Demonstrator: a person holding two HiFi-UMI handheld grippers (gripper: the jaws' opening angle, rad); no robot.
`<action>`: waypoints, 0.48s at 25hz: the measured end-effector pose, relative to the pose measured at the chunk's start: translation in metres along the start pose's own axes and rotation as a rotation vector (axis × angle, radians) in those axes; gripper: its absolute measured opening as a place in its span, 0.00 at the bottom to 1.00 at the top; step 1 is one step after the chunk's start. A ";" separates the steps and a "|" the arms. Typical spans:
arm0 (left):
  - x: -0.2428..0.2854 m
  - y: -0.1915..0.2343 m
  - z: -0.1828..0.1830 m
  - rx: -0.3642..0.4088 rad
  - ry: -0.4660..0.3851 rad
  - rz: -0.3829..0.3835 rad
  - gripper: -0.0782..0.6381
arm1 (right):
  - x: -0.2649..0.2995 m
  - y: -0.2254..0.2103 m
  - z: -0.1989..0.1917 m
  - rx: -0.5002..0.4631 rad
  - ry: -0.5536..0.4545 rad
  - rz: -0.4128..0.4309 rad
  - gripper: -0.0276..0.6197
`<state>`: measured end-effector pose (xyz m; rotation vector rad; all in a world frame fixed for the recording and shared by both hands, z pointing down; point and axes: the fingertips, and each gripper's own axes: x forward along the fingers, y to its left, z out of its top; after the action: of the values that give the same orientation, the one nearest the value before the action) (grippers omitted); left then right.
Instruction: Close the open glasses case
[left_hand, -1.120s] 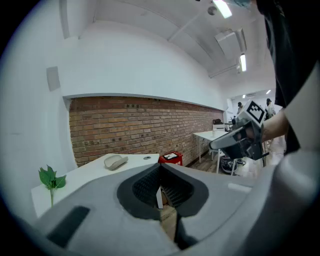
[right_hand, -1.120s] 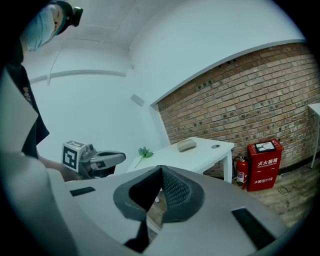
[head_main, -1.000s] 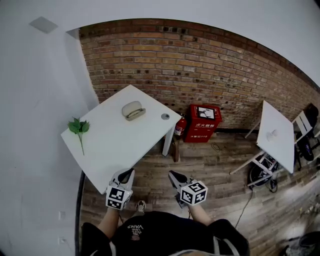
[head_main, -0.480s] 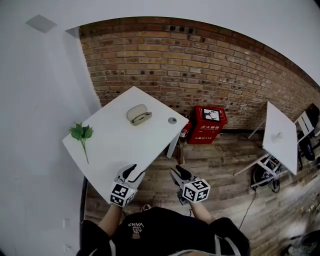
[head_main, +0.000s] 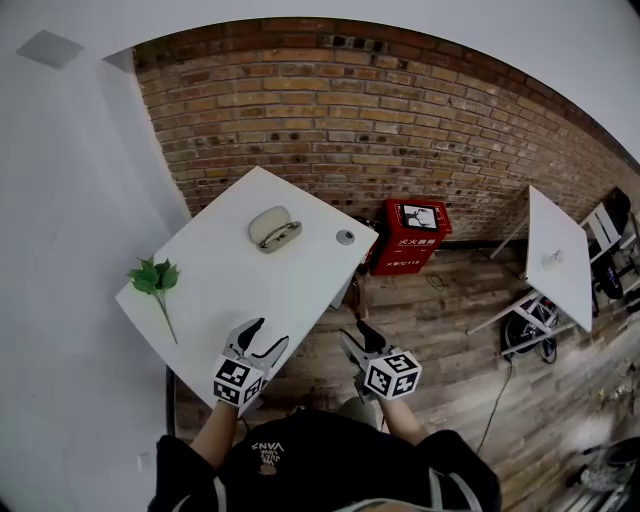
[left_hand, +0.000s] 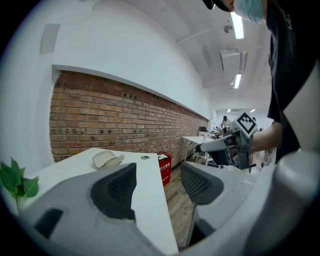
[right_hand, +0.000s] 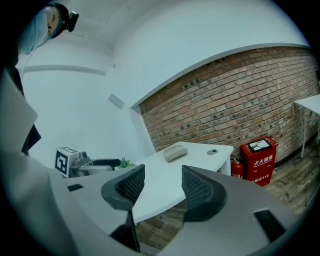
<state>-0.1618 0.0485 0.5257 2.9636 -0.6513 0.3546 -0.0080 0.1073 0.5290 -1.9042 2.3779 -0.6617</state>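
Head view, unlike right gripper view, shows the glasses case (head_main: 272, 229) gaping, at twelve o'clock from the left gripper (head_main: 270, 333). Its jaws and the right gripper's (head_main: 357, 335) are opening, both empty.

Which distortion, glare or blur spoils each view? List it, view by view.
Head view: fisheye bows the brick wall into an arc; light is even, the glasses case sharp. Left gripper view: ceiling light blown out white, corners black. Right gripper view: the brick wall's top line curves, corners black, no glare.
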 end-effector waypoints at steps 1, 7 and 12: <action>0.003 0.004 0.000 -0.008 -0.002 0.002 0.50 | 0.003 -0.003 0.001 0.000 0.002 -0.002 0.37; 0.030 0.020 -0.003 -0.048 0.010 0.055 0.52 | 0.023 -0.036 0.008 0.002 0.029 0.022 0.38; 0.068 0.026 0.012 -0.075 0.006 0.133 0.52 | 0.045 -0.072 0.028 -0.014 0.062 0.089 0.38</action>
<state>-0.1106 -0.0037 0.5315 2.8548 -0.8434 0.3406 0.0555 0.0444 0.5385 -1.7966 2.4939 -0.7099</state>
